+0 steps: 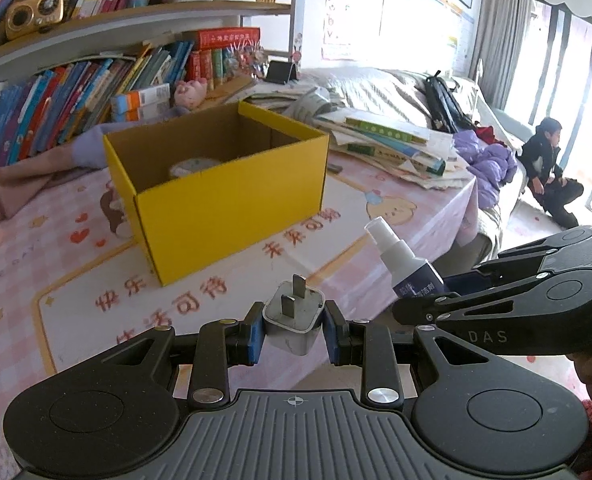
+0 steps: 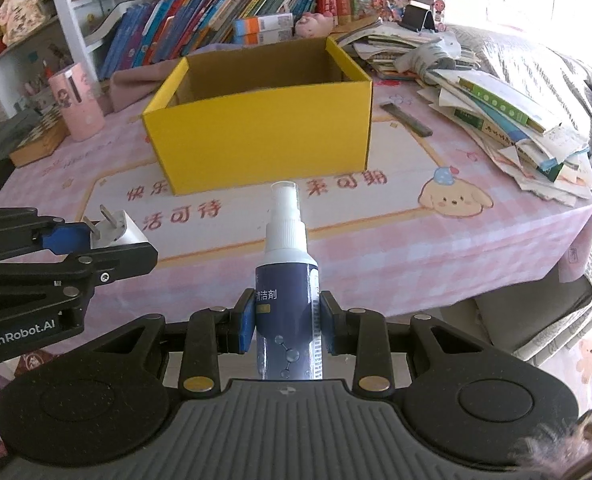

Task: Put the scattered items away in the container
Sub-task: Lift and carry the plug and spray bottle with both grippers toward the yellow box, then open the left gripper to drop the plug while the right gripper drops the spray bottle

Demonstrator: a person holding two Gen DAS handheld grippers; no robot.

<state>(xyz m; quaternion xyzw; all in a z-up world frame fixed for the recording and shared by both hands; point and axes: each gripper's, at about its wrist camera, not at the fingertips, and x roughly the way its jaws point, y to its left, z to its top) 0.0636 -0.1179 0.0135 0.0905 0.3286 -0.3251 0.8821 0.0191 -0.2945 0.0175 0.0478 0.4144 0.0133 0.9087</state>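
An open yellow cardboard box [image 1: 231, 196] [image 2: 263, 132] stands on the pink tablecloth, with a pale round item [image 1: 191, 166] lying inside it. My left gripper [image 1: 294, 334] is shut on a white plug adapter [image 1: 293, 320], prongs pointing up, short of the box's near corner. In the right wrist view the adapter [image 2: 115, 232] and the left gripper [image 2: 95, 240] show at the left. My right gripper [image 2: 287, 326] is shut on a spray bottle [image 2: 289, 280] with a white nozzle and dark blue label, held upright in front of the box. The bottle [image 1: 404, 260] also appears at the right in the left wrist view.
A messy pile of books and papers [image 2: 508, 120] lies right of the box, with a dark flat bar [image 2: 406, 119] beside it. A pink cup [image 2: 77, 102] and a wooden chessboard [image 2: 39, 140] stand to the left. Bookshelves [image 1: 75, 100] line the back. A person [image 1: 548, 168] sits on the floor far right.
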